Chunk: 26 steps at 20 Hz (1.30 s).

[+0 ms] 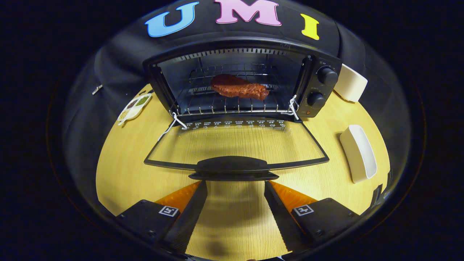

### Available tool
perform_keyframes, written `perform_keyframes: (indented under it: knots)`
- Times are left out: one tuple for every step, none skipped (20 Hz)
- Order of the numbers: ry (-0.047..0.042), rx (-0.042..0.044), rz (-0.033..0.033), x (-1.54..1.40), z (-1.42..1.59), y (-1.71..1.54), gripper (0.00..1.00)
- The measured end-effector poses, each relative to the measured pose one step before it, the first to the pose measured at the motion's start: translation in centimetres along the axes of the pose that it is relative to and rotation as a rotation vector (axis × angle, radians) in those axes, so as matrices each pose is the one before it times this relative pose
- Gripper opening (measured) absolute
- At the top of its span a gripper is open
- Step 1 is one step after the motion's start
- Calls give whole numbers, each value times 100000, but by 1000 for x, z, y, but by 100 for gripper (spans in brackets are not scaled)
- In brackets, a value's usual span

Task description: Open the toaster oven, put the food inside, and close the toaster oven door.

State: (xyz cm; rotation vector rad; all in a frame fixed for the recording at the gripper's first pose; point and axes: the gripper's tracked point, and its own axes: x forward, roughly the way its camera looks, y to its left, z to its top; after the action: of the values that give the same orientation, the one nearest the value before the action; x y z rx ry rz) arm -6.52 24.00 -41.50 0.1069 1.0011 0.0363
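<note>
A black toaster oven (319,88) stands at the back of the wooden table with its glass door (235,143) folded down flat toward me. A brown piece of meat (239,88) lies on the wire rack (232,105) inside the oven. The door's black handle (233,166) is just ahead of my gripper (235,186). My gripper is open, its two black fingers spread wide on either side of the handle's width, with nothing between them but bare table.
A white rectangular dish (359,152) lies on the table right of the door. Another white container (351,87) stands beside the oven's right side. A small leaf-shaped dish (133,107) with seasonings sits left of the oven.
</note>
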Motion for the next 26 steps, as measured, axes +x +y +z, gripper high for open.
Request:
perform_keyframes:
  knots:
    - [-716,-419,772,-273,116,-6,98]
    - [-1014,-402,825,-236,161,66,97]
    - [-1310,-724,766,-351,184,-19,97]
    - [-1658,-1196,732,-535,171,25,97]
    - [-2893,-1855,496,-552,532,57,97]
    - [-3083,-2151,420,-568,573,3,97]
    - [-3668,-1945,358,-641,471,25,97]
    - [-3877,-2099,259,-596,916,-7,97]
    - [-3562,-2249,362,-346,855,-32,97]
    - [-2778,-2159,432,-171,572,-35,97]
    - [-1964,-1131,344,-19,654,-167,97]
    - [-1057,-137,259,-69,1205,98,97]
    - [-776,640,252,-10,580,-124,98]
    - [-1329,666,212,-107,-28,-442,98]
    - [-1843,144,208,-199,780,-72,98]
    - [-2245,-370,-91,-423,742,-301,98]
    - [-1738,-342,419,-195,635,-309,98]
    - [-948,-89,448,108,501,-237,98]
    - [-361,-93,223,-136,-104,93,98]
    - [-226,-263,125,-192,-9,-74,98]
    - [-718,-377,-83,-253,180,-162,98]
    - [-1164,-470,-28,-326,318,-190,97]
    - [-1307,-66,338,-292,393,-135,98]
    - [-1512,49,418,-253,511,-14,98]
    - [-2038,-331,291,-370,760,-191,98]
    - [-2503,-805,30,-367,1018,-391,98]
